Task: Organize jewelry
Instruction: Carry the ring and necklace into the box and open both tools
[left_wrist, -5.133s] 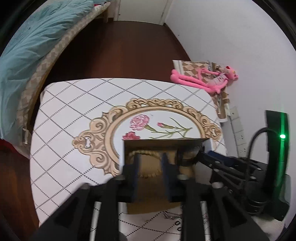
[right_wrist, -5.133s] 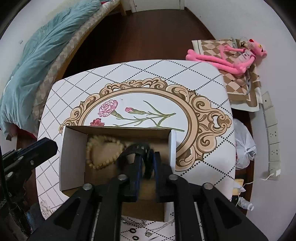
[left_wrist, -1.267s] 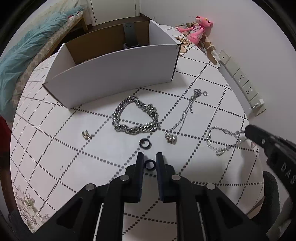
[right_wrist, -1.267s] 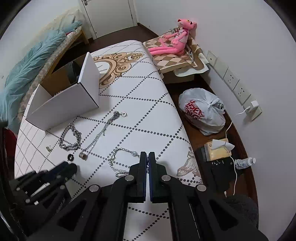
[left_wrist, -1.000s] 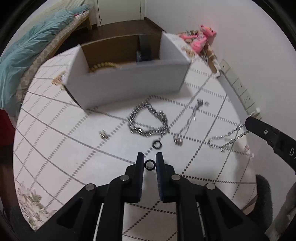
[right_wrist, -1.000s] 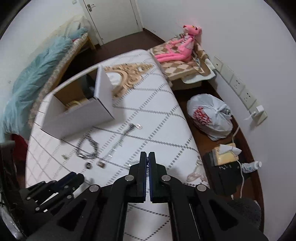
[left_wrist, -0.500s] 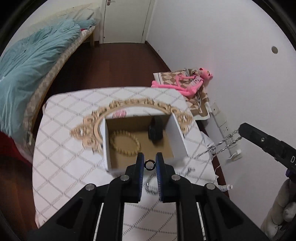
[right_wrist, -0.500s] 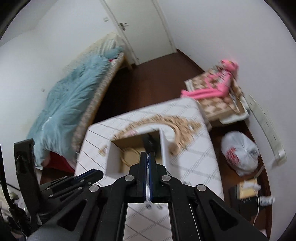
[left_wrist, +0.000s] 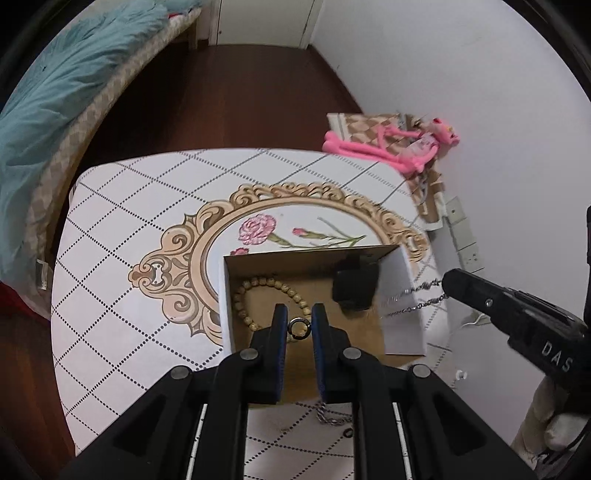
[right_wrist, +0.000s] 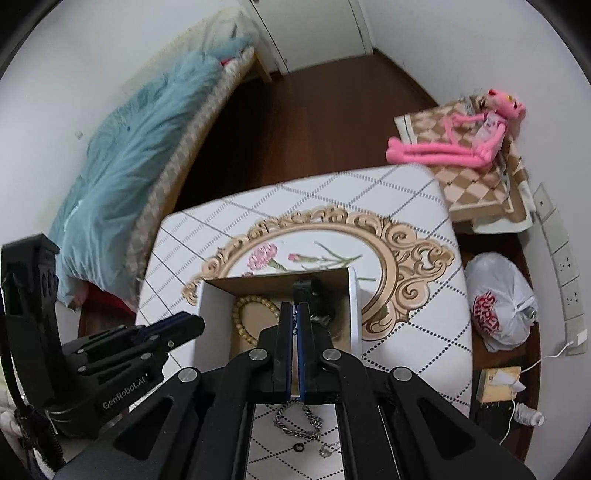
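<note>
My left gripper (left_wrist: 299, 310) is shut on a small dark ring (left_wrist: 298, 328) and hangs over the open white cardboard box (left_wrist: 400, 295). Inside the box lie a tan beaded bracelet (left_wrist: 258, 286) and a black band (left_wrist: 354, 288). My right gripper (left_wrist: 448, 282) comes in from the right, shut on a thin silver chain (left_wrist: 413, 297) that dangles over the box's right wall. In the right wrist view its pads (right_wrist: 284, 321) are pressed together above the box (right_wrist: 212, 306), and the chain is hidden there. The left gripper (right_wrist: 192, 325) shows at lower left.
On the near table lie a thick silver chain bracelet (right_wrist: 297, 421), a black ring (right_wrist: 298, 447) and a thin pendant necklace (right_wrist: 327, 450). A pink plush toy (right_wrist: 443, 147), a plastic bag (right_wrist: 498, 302) and a bed with a teal blanket (right_wrist: 129, 155) surround the table (left_wrist: 122, 295).
Both grippers have lifted off the near table and travelled forward to the box, the left with the ring, the right with the silver chain. The box is now right under the fingertips.
</note>
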